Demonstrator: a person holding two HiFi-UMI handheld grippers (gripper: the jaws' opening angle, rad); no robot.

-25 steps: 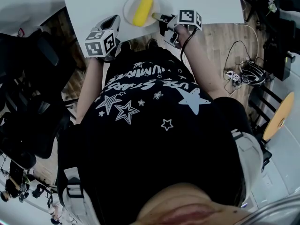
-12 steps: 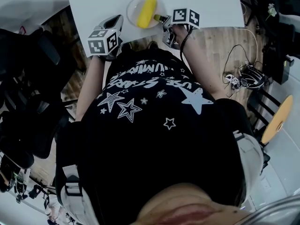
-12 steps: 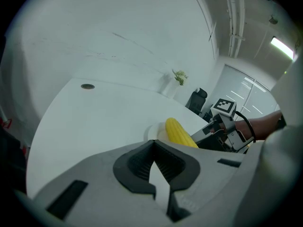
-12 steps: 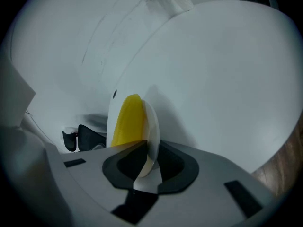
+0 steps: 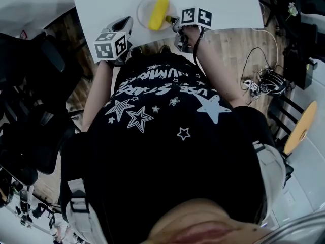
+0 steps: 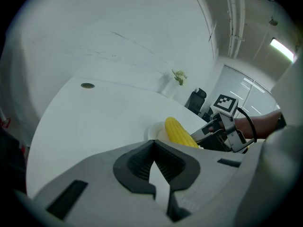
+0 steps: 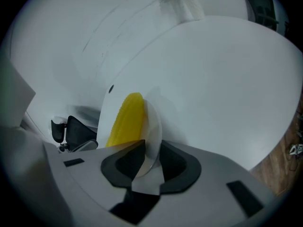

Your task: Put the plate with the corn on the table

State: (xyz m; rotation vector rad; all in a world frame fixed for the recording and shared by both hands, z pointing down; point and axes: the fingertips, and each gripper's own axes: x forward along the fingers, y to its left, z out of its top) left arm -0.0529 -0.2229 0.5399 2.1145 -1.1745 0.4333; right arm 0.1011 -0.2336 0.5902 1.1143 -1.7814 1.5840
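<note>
White table, corn on plate, right gripper jaws opening around plate rim, left gripper closed, empty.

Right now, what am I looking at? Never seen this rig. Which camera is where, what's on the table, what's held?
No robot: a person holds a two-jaw gripper in each hand. The marker cubes are part of the grippers. The head view looks steeply down over the person's chest; each gripper view looks along its own jaws. On the white table sits a plate with corn on it. The right gripper has the plate's rim between its jaws, which are opening: it seems to be letting go. The left gripper is shut and empty, by the table's near edge.
</note>
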